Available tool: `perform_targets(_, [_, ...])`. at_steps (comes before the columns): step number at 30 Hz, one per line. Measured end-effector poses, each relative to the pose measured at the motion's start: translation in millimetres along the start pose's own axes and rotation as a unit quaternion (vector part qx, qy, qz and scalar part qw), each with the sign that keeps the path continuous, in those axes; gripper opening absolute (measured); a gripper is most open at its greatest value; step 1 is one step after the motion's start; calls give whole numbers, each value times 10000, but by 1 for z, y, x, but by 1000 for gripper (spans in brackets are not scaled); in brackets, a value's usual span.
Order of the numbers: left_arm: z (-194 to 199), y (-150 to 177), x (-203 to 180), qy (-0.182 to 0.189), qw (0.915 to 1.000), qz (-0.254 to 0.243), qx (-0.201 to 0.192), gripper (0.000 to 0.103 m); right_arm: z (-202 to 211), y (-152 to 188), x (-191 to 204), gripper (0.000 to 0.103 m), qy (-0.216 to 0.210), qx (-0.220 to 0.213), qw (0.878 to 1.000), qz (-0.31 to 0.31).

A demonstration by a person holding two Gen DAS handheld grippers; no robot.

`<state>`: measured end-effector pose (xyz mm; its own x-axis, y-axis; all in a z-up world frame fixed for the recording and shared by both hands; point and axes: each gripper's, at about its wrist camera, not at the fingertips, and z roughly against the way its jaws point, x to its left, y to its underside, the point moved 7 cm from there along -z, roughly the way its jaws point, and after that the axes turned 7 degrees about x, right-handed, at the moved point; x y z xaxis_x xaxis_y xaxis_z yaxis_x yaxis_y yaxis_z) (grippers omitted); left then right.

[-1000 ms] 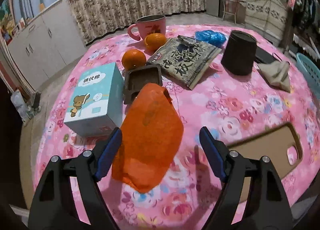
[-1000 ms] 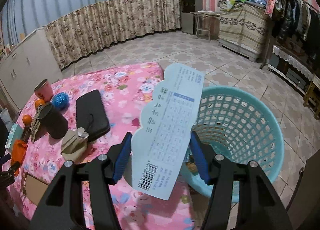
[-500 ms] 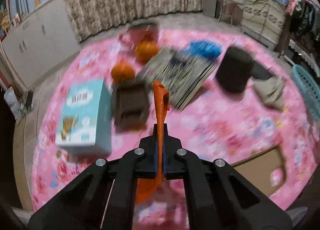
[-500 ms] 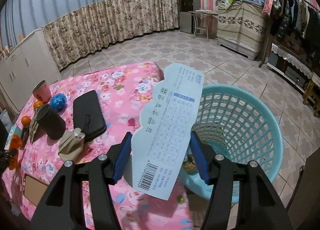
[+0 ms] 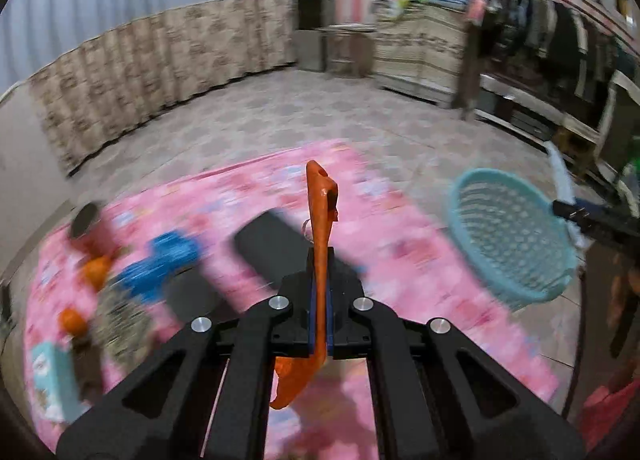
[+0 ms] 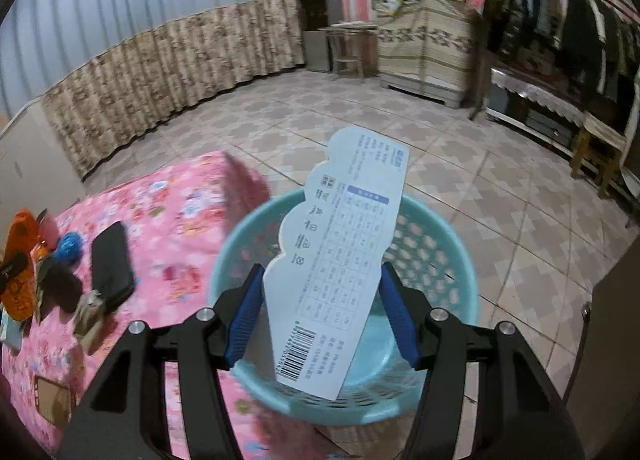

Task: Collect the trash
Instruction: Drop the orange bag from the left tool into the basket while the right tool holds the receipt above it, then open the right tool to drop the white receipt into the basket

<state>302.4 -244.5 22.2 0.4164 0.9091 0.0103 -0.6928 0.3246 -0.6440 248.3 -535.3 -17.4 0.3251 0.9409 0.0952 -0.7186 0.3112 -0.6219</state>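
My left gripper (image 5: 319, 316) is shut on an orange wrapper (image 5: 320, 215), which stands edge-on between the jaws above the pink table (image 5: 380, 244); it also shows in the right wrist view (image 6: 18, 260). The teal basket (image 5: 508, 244) is to its right, off the table's edge. My right gripper (image 6: 320, 312) holds a pale blue printed card (image 6: 340, 260) between its blue pads (image 6: 244, 316), directly over the teal basket (image 6: 436, 244). The card spans the gap between the jaws.
On the pink table lie a black case (image 6: 110, 264), a dark cup (image 6: 60, 288), a blue crumpled ball (image 6: 70, 246), a beige pouch (image 6: 90, 312), oranges (image 5: 94, 272) and a cardboard piece (image 6: 52, 404). Tiled floor (image 6: 480, 187) surrounds the basket.
My left gripper closed on the orange wrapper, lifted it and swung right toward the basket. My right gripper carried the card from beside the basket to over its opening.
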Motion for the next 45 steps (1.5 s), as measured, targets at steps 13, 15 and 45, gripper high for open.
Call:
perform_targets(13, [-83,-48,-154,1073,9910,-696,390,2,-22,4,-43,58,161,186,9987,-440])
perform_targets(15, [-93,-50,-170,1232,9885,-724,493,2,-26,5,-46,58,188,199,9984,-496])
perform_targets(45, [-97,-63,-118,278,9985,-432,179,93,-36,6,-37,58,307,162,9978,-562])
